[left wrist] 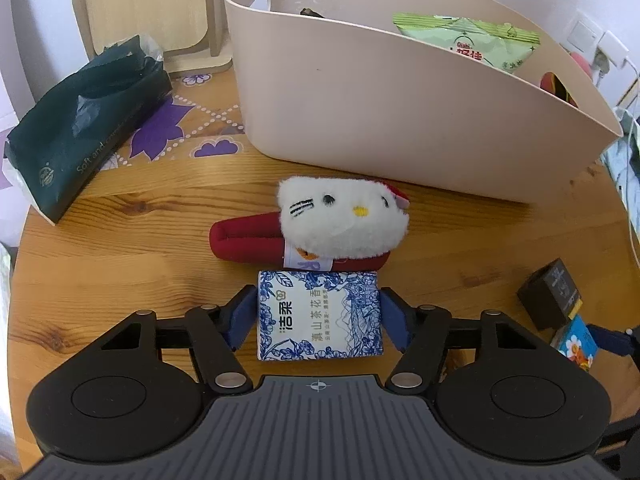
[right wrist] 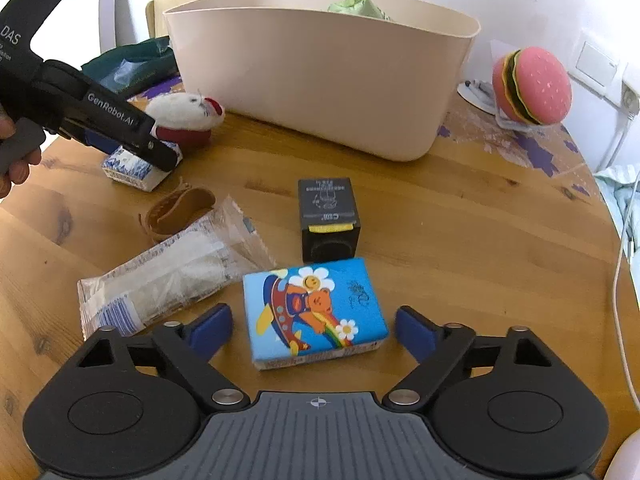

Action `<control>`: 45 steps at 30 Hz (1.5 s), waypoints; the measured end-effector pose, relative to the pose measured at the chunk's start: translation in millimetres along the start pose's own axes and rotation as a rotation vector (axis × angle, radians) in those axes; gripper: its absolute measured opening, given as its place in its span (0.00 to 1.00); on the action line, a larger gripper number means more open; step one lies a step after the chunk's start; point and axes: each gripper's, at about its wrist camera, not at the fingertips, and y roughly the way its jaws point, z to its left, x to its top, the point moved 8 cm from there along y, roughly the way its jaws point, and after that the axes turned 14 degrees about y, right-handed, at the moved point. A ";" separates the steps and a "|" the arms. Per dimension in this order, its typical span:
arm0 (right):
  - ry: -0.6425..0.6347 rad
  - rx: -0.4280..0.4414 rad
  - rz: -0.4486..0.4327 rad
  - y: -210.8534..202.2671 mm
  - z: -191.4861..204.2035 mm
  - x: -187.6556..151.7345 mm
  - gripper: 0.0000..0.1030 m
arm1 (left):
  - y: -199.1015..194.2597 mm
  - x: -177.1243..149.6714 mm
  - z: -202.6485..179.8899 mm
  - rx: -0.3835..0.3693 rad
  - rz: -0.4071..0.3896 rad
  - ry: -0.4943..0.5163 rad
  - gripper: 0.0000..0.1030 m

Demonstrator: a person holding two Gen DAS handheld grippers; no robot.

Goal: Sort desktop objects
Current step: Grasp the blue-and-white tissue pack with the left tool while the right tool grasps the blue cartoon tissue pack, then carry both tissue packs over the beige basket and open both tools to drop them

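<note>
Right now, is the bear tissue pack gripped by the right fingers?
No. The bear pack lies on the table between the open right fingers, with gaps on both sides.

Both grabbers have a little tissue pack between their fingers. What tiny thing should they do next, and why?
Probably squeeze shut. The left gripper has the blue-and-white tissue pack between its open fingers, nearly touching. The right gripper brackets the cartoon bear pack with wider gaps. Both packs lie on the table, and the beige bin stands behind.
</note>
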 end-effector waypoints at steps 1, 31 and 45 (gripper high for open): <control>-0.003 0.006 -0.004 0.2 -0.6 1.4 0.75 | -0.1 0.0 0.1 -0.002 0.002 -0.002 0.63; 0.125 0.053 -0.063 -59.7 -17.8 26.3 0.60 | -74.3 -28.7 3.0 0.010 -0.051 0.105 0.62; 0.126 0.084 -0.210 -100.0 -18.2 85.2 0.60 | -123.6 19.9 27.3 0.064 -0.198 0.103 0.62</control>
